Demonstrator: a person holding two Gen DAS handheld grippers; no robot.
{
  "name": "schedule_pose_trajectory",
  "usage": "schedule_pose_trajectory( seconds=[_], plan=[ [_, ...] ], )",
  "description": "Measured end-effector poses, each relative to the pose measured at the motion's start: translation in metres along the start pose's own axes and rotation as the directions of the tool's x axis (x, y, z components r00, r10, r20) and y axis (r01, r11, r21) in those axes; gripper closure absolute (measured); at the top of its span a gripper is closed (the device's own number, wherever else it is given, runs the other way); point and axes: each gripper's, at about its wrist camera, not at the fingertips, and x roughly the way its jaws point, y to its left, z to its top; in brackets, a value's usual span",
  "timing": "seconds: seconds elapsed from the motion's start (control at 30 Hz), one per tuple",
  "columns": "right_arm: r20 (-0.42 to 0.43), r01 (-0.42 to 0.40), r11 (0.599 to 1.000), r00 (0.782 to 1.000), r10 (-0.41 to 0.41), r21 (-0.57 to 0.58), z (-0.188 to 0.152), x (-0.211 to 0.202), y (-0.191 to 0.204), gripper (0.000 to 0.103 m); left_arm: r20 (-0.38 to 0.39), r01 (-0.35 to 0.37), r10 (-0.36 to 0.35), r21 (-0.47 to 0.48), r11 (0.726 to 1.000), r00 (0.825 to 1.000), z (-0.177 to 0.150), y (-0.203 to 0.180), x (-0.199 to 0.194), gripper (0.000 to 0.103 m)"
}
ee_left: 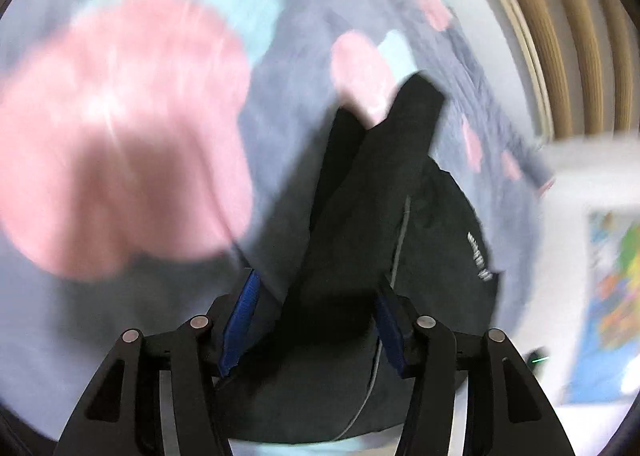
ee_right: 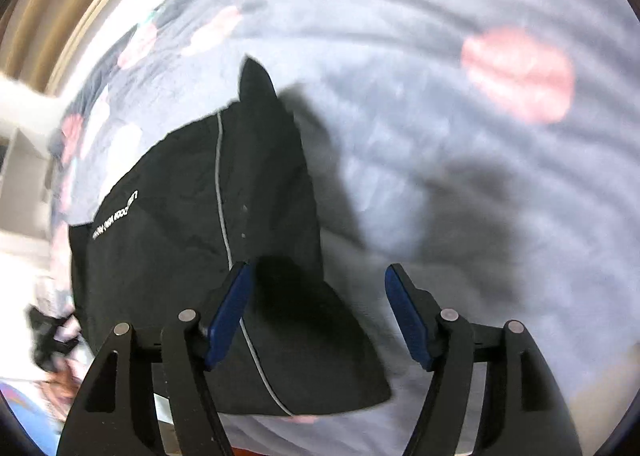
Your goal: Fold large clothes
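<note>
Grey bedding (ee_right: 400, 35) with pink patches spreads behind both sets of fingers, blurred by motion. On it lies a black garment (ee_right: 180, 236) with a thin pale stripe and white lettering. The left gripper (ee_left: 316, 320) has its blue pads apart, a raised fold of the garment standing between them; whether either pad touches it is unclear. The right gripper (ee_right: 320, 316) is spread wide, the garment's edge just beside its left pad, bare bedding by the other.

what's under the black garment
The black garment lies on a grey bedspread with pink spots. The part of the bedspread beneath it is covered, so anything else under there cannot be seen.
</note>
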Motion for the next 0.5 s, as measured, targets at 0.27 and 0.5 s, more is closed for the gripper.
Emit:
schedule_pose_trajectory(
  seconds=[0.27, 0.5],
  plan=[
    [0.065, -0.034, 0.967, 0.997, 0.052, -0.251, -0.018, -0.027, 0.112, 0.028, 0.075, -0.038, 0.017, 0.286, 0.958, 0.997, -0.009, -0.094, -0.026, 0.044],
    [-0.008, 0.132, 0.893, 0.989, -0.150, -0.430, -0.045, 0.066, 0.156, 0.028, -0.020, -0.199, 0.224, 0.387, 0.901, 0.974, -0.050, -0.107, 0.077, 0.045]
  ],
)
